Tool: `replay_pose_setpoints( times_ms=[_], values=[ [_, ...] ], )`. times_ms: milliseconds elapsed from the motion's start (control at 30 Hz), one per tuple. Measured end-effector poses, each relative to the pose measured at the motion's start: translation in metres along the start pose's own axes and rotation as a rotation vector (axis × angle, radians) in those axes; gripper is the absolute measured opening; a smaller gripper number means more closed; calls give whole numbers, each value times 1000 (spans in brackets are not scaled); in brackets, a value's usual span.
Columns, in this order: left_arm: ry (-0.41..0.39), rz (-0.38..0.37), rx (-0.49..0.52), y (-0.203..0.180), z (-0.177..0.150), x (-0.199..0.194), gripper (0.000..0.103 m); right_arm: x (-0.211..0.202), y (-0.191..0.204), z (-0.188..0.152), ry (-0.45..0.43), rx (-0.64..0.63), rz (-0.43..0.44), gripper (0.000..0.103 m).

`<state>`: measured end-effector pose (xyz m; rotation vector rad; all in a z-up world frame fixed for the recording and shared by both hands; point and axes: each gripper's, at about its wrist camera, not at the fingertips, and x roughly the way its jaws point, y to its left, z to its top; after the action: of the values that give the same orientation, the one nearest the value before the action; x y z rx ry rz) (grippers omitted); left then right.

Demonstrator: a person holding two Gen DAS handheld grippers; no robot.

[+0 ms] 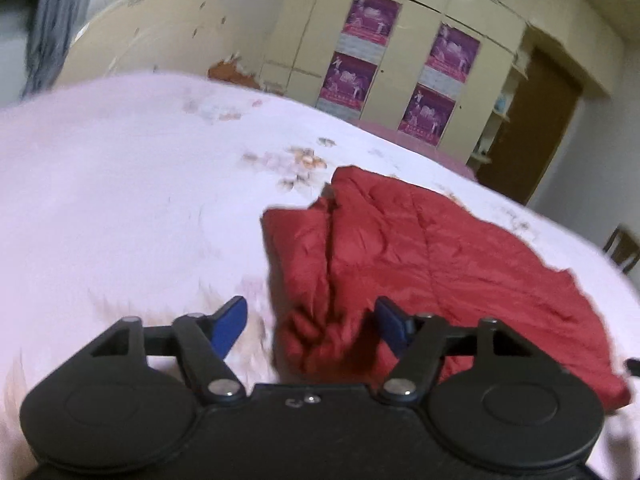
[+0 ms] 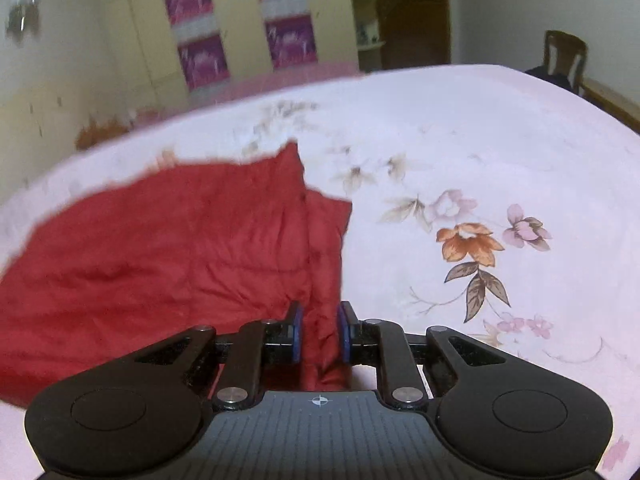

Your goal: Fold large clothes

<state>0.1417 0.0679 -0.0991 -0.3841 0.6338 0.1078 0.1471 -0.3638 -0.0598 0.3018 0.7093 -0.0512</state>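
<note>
Pale pink floral bedsheet (image 2: pixel 460 140) under red quilted garment (image 1: pixel 400 248); cream wardrobe (image 1: pixel 404 12), purple posters (image 1: pixel 370 14), brown door (image 1: pixel 532 132). Left gripper (image 1: pixel 310 318) wide apart; right gripper (image 2: pixel 320 332) narrow, pinching garment edge.

The jacket (image 1: pixel 420 248) is a red quilted cloth, creased, with a faint sheen along its stitched panels, and it lies on a bedsheet (image 1: pixel 120 200) of soft matt cloth, pale pink with a printed flower pattern. Both the left gripper (image 1: pixel 310 320) and the right gripper (image 2: pixel 320 334) are matt black plastic with bright metal pivot pins and smooth blue pads (image 1: pixel 230 328); the right gripper's base is ribbed grey plastic. The wardrobe (image 1: pixel 420 20) has glossy cream panels that reflect the lamps and carries purple paper posters (image 1: pixel 374 14), while the door (image 1: pixel 532 128) and the chair (image 2: pixel 564 56) are brown wood.
</note>
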Motion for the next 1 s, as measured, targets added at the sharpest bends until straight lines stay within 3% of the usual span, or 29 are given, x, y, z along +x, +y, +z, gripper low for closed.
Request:
replay_pose_setpoints(
  times_ms=[100,200,300,433,467,567,600,733,800,833,900,1000],
  values=[
    [42,-80,-159,7,-9,4,63,4,14,-4,-13,-35,61,18],
    [110,-144,-287,10,-21,22,60,33,16,-16,100,-57,-18,18],
    [103,-208,-392,13,-22,34,60,27,31,-9,96,-101,-46,18],
    [88,-264,-514,14,-21,57,60,10,54,4,37,-46,124,18],
    [81,-260,-518,13,-20,61,58,10,67,5,42,-55,166,18],
    [77,-238,-478,6,-17,69,33,14,109,7,61,-93,274,18],
    [66,-236,-468,5,-16,69,30,17,124,7,73,-115,291,18],
    [48,-226,-359,-2,-12,63,28,41,163,-1,134,-169,327,18],
    [80,-219,-368,1,-13,67,38,65,169,-10,194,-181,305,18],
    [85,-231,-376,3,-14,70,37,73,171,-16,207,-189,294,17],
    [68,-227,-300,-4,-8,66,26,79,174,-22,207,-201,281,17],
    [7,-250,-197,-21,5,47,23,79,175,-17,221,-200,260,14]
  ],
)
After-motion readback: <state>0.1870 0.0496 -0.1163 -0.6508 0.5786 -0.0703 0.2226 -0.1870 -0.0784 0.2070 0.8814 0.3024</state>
